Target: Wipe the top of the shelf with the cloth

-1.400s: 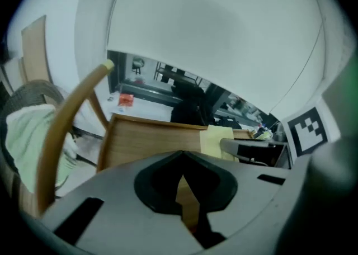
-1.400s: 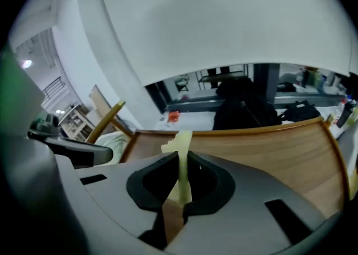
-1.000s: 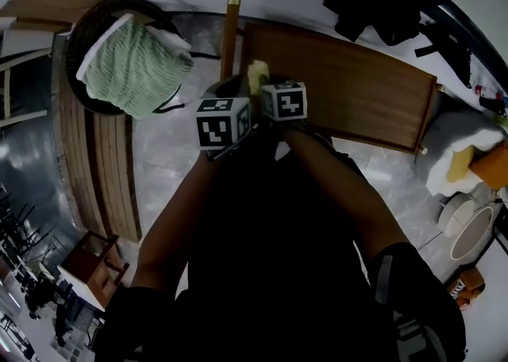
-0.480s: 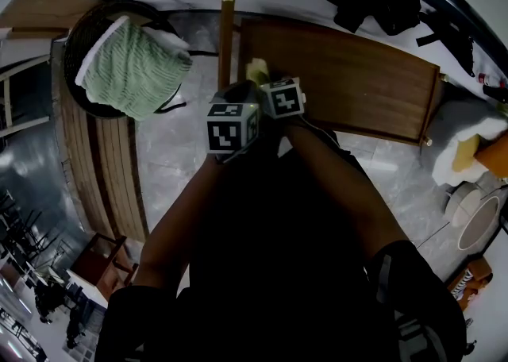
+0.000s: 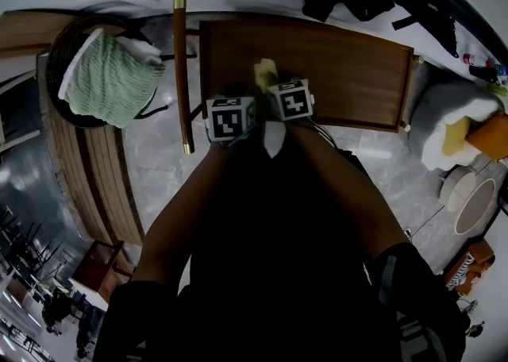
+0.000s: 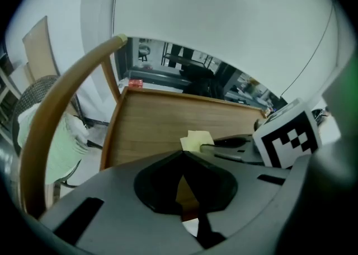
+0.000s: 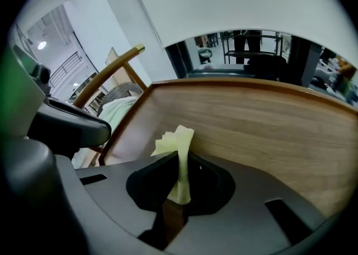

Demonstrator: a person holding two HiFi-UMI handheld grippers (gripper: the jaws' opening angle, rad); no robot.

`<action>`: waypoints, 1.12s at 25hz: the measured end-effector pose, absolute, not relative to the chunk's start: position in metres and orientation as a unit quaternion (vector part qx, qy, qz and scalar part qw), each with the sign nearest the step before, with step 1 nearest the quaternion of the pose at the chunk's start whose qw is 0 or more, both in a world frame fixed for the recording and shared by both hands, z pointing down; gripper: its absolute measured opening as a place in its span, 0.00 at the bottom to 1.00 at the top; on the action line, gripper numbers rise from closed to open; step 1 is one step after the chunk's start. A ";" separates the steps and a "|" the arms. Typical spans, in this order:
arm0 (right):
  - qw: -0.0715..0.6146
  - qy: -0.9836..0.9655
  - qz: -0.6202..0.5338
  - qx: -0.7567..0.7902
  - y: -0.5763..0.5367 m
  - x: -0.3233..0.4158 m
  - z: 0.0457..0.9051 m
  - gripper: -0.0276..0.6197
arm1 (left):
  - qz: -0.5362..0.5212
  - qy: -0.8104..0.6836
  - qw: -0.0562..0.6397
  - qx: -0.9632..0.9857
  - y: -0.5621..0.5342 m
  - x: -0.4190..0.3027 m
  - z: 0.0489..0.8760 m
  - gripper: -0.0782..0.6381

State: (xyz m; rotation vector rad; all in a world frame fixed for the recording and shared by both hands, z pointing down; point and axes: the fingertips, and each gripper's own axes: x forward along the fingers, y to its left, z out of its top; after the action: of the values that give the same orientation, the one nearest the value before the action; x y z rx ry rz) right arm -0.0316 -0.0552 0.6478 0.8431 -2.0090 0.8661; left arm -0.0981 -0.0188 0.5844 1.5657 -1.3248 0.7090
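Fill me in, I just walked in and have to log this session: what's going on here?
A person holds a gripper in each hand over a wooden shelf. The right gripper is clamped on a small yellow cloth, which sticks out above the near part of the shelf's top; whether it touches the wood can't be told. The left gripper sits close beside it, jaws together and empty. A basket with a green towel stands off to the left, untouched.

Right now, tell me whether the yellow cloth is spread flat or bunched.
Bunched: the yellow cloth stands as a narrow crumpled strip pinched in the right gripper.
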 end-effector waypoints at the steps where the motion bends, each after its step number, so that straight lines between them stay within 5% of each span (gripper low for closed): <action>1: 0.389 -0.787 0.341 0.336 -0.057 -0.019 0.648 0.11 | 0.290 -0.538 0.468 0.639 -0.022 -0.089 0.588 0.12; 28: 0.376 -0.690 0.360 0.502 -0.091 0.313 0.633 0.11 | 0.347 -0.427 0.439 0.710 -0.074 0.206 0.611 0.12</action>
State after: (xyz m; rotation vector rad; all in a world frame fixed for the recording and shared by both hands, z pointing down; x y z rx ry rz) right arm 0.3130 -0.0912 0.6332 1.2853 -1.7655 0.9206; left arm 0.2055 -0.0744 0.6107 1.7648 -1.0618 0.8628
